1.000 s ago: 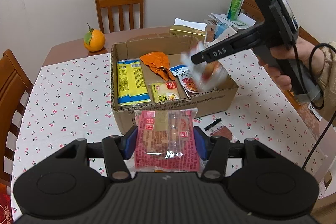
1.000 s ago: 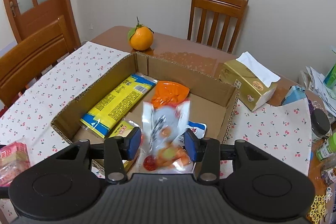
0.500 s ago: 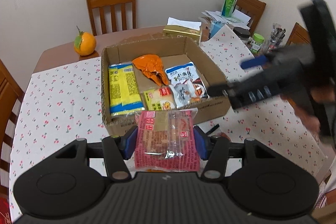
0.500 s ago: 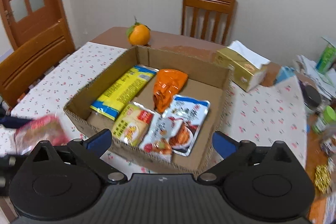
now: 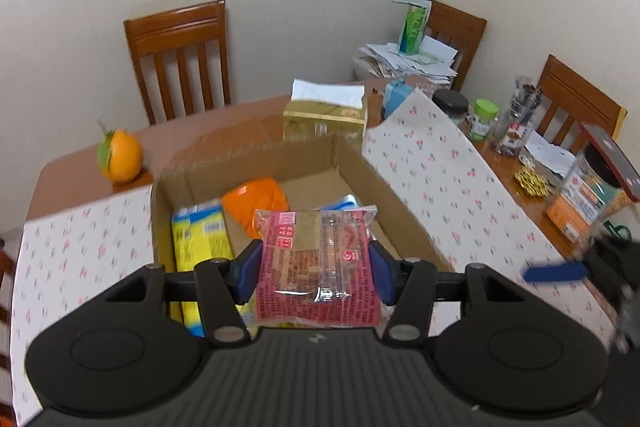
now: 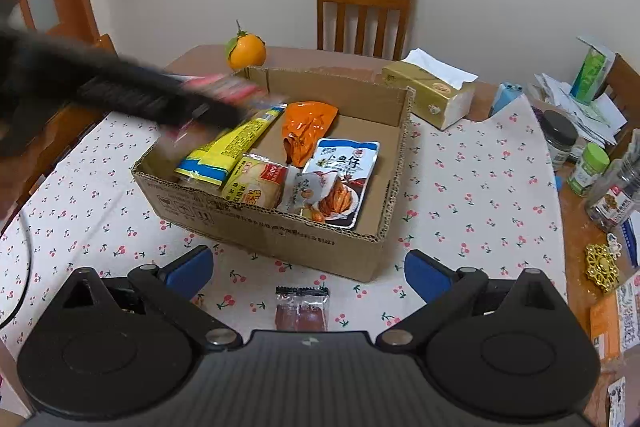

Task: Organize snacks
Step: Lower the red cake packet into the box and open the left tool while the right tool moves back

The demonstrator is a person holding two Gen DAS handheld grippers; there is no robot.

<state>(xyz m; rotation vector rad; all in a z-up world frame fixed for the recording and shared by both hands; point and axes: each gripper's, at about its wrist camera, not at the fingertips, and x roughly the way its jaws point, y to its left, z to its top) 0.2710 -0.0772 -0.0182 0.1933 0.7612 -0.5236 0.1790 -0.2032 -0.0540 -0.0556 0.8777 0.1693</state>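
Left gripper [image 5: 314, 269] clamps flat red printed snack packet [image 5: 318, 267]

Red snack packet [image 5: 318, 267] held flat above the open cardboard box [image 5: 404, 223] of snacks.

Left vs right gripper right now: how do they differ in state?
The left gripper is shut on the red snack packet; the right gripper is open and holds nothing. The left one hangs over the cardboard box; the right one sits short of it, above a small packet on the tablecloth. Both have blue pads.
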